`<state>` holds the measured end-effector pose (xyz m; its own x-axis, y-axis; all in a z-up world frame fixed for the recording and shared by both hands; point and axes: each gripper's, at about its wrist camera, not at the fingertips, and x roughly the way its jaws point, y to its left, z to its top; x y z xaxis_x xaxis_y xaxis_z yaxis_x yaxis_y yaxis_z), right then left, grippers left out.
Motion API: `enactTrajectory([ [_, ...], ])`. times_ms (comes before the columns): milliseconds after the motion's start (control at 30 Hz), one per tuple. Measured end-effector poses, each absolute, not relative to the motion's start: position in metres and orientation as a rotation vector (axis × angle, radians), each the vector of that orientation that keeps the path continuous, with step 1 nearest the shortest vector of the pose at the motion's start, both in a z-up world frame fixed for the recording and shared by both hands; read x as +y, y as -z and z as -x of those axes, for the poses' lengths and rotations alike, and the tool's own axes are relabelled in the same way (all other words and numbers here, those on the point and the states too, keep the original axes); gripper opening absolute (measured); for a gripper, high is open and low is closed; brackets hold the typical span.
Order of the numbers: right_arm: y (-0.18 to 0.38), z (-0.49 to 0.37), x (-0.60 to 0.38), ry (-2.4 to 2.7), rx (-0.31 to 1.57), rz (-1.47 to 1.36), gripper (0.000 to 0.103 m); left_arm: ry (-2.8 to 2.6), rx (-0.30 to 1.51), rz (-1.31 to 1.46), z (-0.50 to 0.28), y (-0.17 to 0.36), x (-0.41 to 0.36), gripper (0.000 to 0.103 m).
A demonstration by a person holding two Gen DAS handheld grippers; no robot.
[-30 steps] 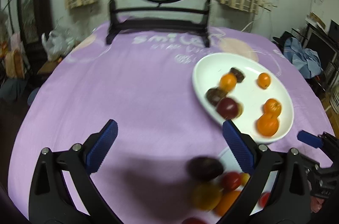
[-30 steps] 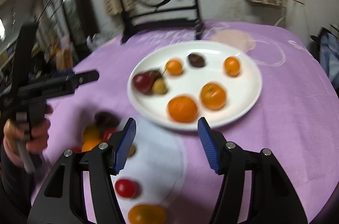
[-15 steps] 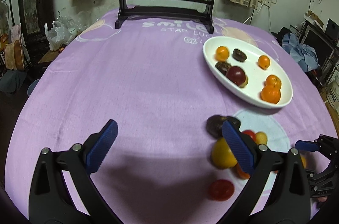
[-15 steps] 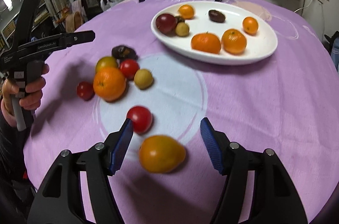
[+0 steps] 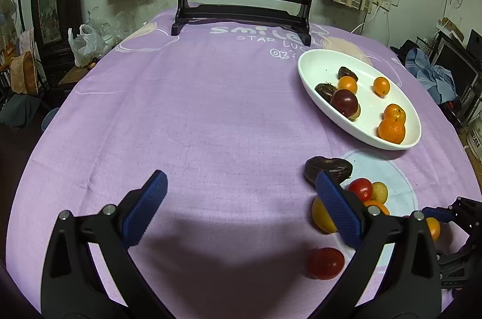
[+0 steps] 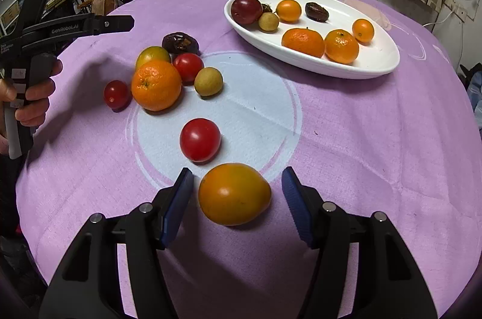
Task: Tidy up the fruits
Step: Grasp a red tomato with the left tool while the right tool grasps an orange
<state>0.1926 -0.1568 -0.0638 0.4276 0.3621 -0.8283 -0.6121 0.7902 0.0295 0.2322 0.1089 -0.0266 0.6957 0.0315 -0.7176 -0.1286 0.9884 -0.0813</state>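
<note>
A white oval plate [image 6: 376, 64] [image 5: 319, 105] holds several fruits: oranges, a dark plum, dates. Loose fruits lie on the purple cloth: an orange-yellow tomato [image 6: 234, 194], a red tomato [image 6: 199, 139], a mandarin [image 6: 156, 85], a small red tomato [image 6: 116, 93] [image 5: 325, 262], a yellow-green fruit [image 6: 208, 81] and a dark date [image 6: 180, 43] [image 5: 328, 168]. My right gripper [image 6: 236, 206] is open, its jaws on either side of the orange-yellow tomato without touching it. My left gripper [image 5: 238, 210] is open and empty over bare cloth, left of the loose fruits.
A black wooden stand with a round painted screen [image 5: 244, 14] stands at the table's far edge. The purple cloth [image 5: 195, 108] covers the round table. Bags and clutter sit beyond the table on the left [image 5: 84, 46].
My right gripper pulled back from the plate and came down around the orange-yellow tomato. My left gripper drew back and left from the loose fruits.
</note>
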Motion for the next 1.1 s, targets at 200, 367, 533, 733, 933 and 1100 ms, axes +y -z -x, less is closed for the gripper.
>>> enactTrajectory([
  [200, 0.062, -0.194, -0.162, -0.635, 0.946, 0.268, 0.044, -0.078, 0.810, 0.128, -0.231, 0.028, 0.109, 0.101],
  [367, 0.054, -0.205, -0.180, -0.629, 0.936, 0.133, 0.043, 0.166, 0.876, 0.159, -0.223, 0.033, 0.101, 0.101],
  [533, 0.051, -0.210, -0.191, -0.598, 0.940, 0.073, 0.043, 0.299, 0.874, -0.017, -0.203, 0.040, 0.068, 0.090],
  [733, 0.052, -0.209, -0.190, -0.594, 0.948, 0.070, 0.043, 0.348, 0.921, -0.063, -0.201, 0.049, 0.057, 0.073],
  [933, 0.053, -0.211, -0.190, -0.595, 0.953, 0.072, 0.043, 0.356, 0.950, -0.129, -0.199, 0.059, 0.046, 0.055],
  [1100, 0.053, -0.210, -0.189, -0.594, 0.954, 0.073, 0.043, 0.353, 0.957, -0.137, -0.200, 0.062, 0.045, 0.044],
])
